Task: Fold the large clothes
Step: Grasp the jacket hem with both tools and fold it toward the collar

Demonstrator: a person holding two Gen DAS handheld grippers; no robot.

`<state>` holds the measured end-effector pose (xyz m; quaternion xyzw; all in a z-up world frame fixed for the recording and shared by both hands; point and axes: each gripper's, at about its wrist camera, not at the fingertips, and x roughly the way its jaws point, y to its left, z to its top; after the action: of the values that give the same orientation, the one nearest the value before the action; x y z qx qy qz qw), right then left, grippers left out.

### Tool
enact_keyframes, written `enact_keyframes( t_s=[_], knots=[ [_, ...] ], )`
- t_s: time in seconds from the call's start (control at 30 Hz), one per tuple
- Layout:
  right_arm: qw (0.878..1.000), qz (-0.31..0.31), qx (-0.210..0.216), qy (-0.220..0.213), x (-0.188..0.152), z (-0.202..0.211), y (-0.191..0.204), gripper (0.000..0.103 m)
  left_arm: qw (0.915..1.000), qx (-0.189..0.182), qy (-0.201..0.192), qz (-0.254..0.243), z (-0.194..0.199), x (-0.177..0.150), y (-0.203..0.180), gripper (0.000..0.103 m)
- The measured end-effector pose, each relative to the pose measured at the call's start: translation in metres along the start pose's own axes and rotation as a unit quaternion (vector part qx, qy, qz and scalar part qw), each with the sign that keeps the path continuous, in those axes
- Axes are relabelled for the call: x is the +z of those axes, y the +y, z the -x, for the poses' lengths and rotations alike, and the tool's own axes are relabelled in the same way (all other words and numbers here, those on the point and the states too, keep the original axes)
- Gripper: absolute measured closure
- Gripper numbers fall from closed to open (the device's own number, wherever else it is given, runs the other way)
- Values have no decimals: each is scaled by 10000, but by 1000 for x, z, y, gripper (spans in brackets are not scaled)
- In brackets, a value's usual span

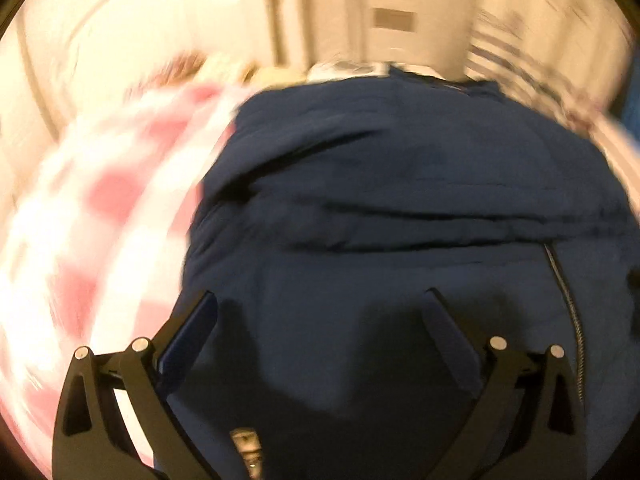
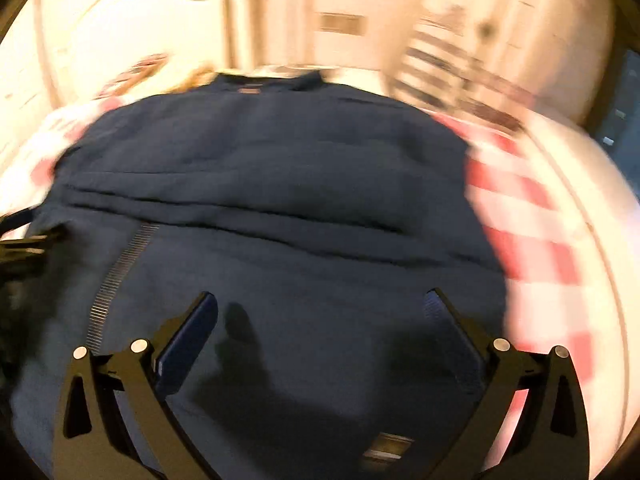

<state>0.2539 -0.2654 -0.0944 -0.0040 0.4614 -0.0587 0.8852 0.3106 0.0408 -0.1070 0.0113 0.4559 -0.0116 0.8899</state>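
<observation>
A red-and-white checked cloth is covering the surface underneath, showing at the left edge of the left wrist view and at the right edge of the right wrist view, both smeared by blur. Lying spread across it and filling most of both views is a dark navy jacket, seen again from the other camera; several horizontal creases are running across its middle. A zipper is running down the garment at the right of the left view, and the same line of teeth is slanting down the left of the right view. The left gripper is hanging just over the near part of the jacket with its jaws spread wide, nothing between them, its shadow falling on the fabric below. The right gripper is likewise standing wide open above the cloth, gripping nothing; whether either fingertip is brushing the fabric cannot be told. A small pale label is showing on the jacket near the bottom of the left view, and a similar tag is sitting low in the right view.
</observation>
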Motion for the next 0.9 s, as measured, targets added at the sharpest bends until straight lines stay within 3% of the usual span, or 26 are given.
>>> enact_keyframes(
  t_s=[0.07, 0.13, 0.23, 0.3, 0.4, 0.5, 0.63, 0.67, 0.73, 0.83, 0.9],
  knots=[
    [9990, -247, 378, 5, -15, -13, -23, 4, 9992, -108, 185, 350, -6, -2, 19, 2],
    [9980, -422, 470, -25, -16, -9, -27, 4, 9990, -200, 211, 331, -7, -1, 20, 2],
    [9997, -196, 165, 4, -15, -10, -15, 4, 9996, 146, 237, 75, -8, -1, 9, 2],
    [9994, -255, 231, -51, -20, -5, -19, 4, 9995, 247, 173, 36, -6, -1, 6, 2],
    [9981, -511, 153, -312, -29, 21, -21, 4, 9980, 608, -130, 60, 9, -8, 1, 3],
    [9960, -212, 577, -644, -41, 56, -3, 4, 9989, 173, -408, -155, 39, -26, -13, 2],
    [9911, 803, 913, -551, -63, 72, 46, 4, 9937, -340, -585, -892, 63, -54, -57, 2],
    [9889, 1022, 1008, -376, -71, 66, 59, 4, 9904, -392, -484, -1235, 59, -65, -73, 2],
    [9870, 1367, 845, -31, -83, 48, 76, 5, 9842, 26, -443, -1715, 47, -77, -92, 2],
    [9883, 1222, 915, 26, -82, 52, 74, 4, 9863, -89, -343, -1609, 46, -74, -88, 2],
    [9899, 1112, 876, 61, -83, 54, 70, 5, 9918, -254, -133, -1249, 47, -69, -70, 2]
  ],
)
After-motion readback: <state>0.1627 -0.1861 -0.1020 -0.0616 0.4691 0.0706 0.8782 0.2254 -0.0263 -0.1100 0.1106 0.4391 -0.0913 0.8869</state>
